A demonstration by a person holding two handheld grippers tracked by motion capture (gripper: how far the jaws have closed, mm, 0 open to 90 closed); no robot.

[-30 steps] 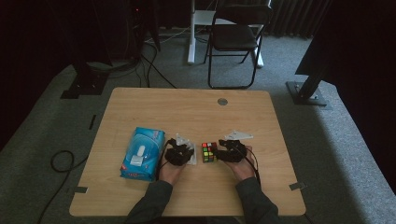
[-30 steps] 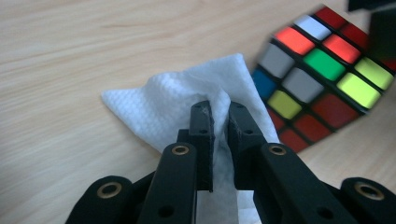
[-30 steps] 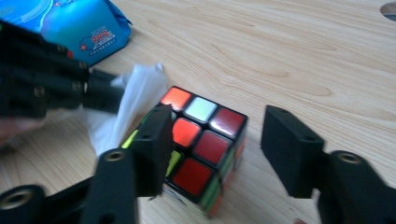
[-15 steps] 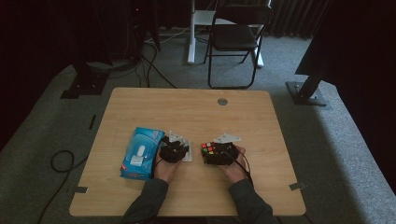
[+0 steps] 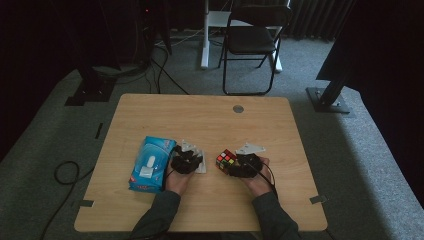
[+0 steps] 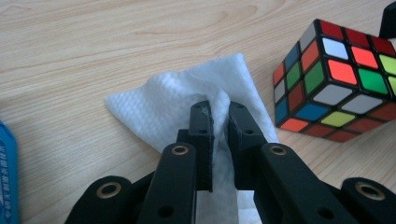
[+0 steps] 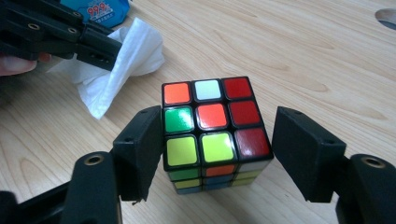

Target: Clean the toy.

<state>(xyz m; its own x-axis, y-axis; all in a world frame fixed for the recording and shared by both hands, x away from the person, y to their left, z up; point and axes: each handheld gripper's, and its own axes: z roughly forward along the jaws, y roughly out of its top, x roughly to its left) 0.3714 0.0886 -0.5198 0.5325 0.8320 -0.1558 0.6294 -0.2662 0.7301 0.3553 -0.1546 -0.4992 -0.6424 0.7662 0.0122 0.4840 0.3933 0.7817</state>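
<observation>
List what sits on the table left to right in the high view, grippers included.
Blue wipes pack → left gripper, shut on a white wipe → Rubik's cube → right gripper, its jaws on either side of the cube, having just closed in somewhat; a gap shows at the right jaw.

Both forearms enter from the bottom edge of the high view, dark sleeves, converging slightly inward. Left tool (image 5: 187,161) low over the surface, jaws nearly together, clamped on a white tissue (image 6: 187,100). Right tool (image 5: 240,165) just beside it, jaws apart and just closing, flanking a colour cube (image 7: 212,130); left pad touching it, right pad clear.
</observation>
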